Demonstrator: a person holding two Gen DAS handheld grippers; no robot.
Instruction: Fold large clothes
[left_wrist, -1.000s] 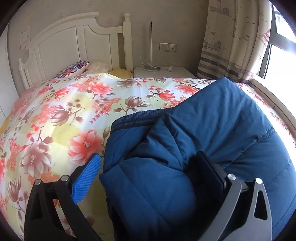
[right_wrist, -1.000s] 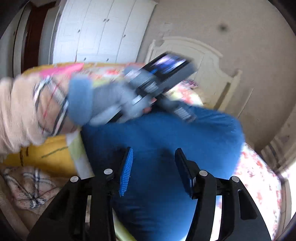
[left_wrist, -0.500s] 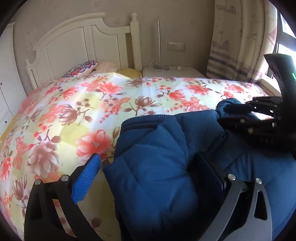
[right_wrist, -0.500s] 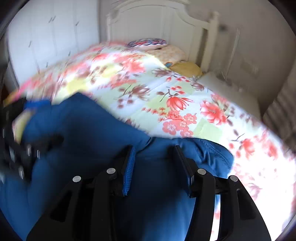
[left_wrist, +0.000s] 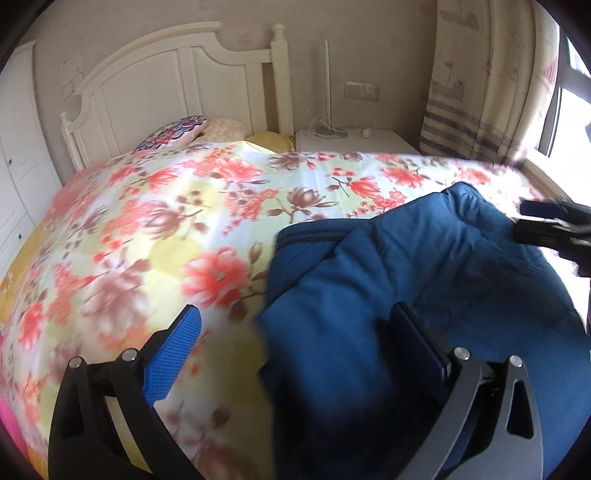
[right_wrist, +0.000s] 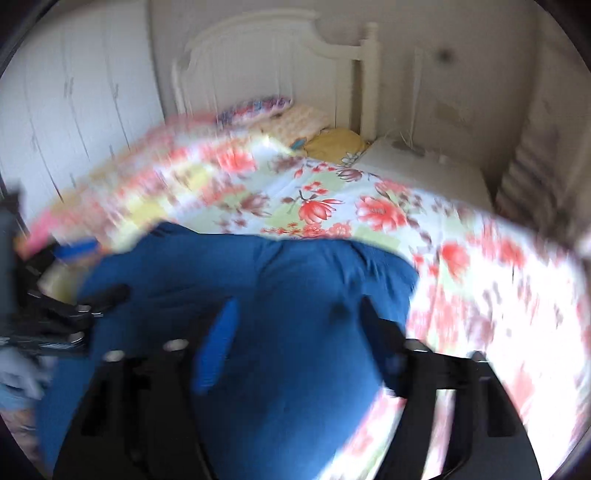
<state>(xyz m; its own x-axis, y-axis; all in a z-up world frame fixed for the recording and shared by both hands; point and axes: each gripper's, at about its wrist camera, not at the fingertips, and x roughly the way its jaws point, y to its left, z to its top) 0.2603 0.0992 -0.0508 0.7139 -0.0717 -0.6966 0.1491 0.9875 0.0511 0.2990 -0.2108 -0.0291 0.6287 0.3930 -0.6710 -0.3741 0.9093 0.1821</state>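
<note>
A dark blue padded jacket (left_wrist: 424, 280) lies bunched on the floral bed cover (left_wrist: 166, 229). My left gripper (left_wrist: 295, 343) stands wide open at the jacket's near left edge. Its blue left pad (left_wrist: 173, 354) hovers over bare cover, and its right finger (left_wrist: 417, 343) is over the jacket. My right gripper (right_wrist: 295, 343) is above the jacket (right_wrist: 280, 295) with its jaws opening. Fabric shows between the pads, which are blurred and do not press it. The right gripper (left_wrist: 546, 229) also shows at the jacket's far right edge, and the left gripper (right_wrist: 62, 314) at the left of the right wrist view.
A white headboard (left_wrist: 184, 74) with pillows (left_wrist: 177, 129) stands at the far end. Beside it are a white nightstand (left_wrist: 354, 140), a striped curtain (left_wrist: 480, 92) and a window at the right. White wardrobe doors (right_wrist: 74, 92) line the left wall.
The raised part of the jacket has dropped flat onto the bed. My right gripper swung across and rolled, then drew off to the jacket's right edge, and its jaws widened. The left gripper shifted slightly.
</note>
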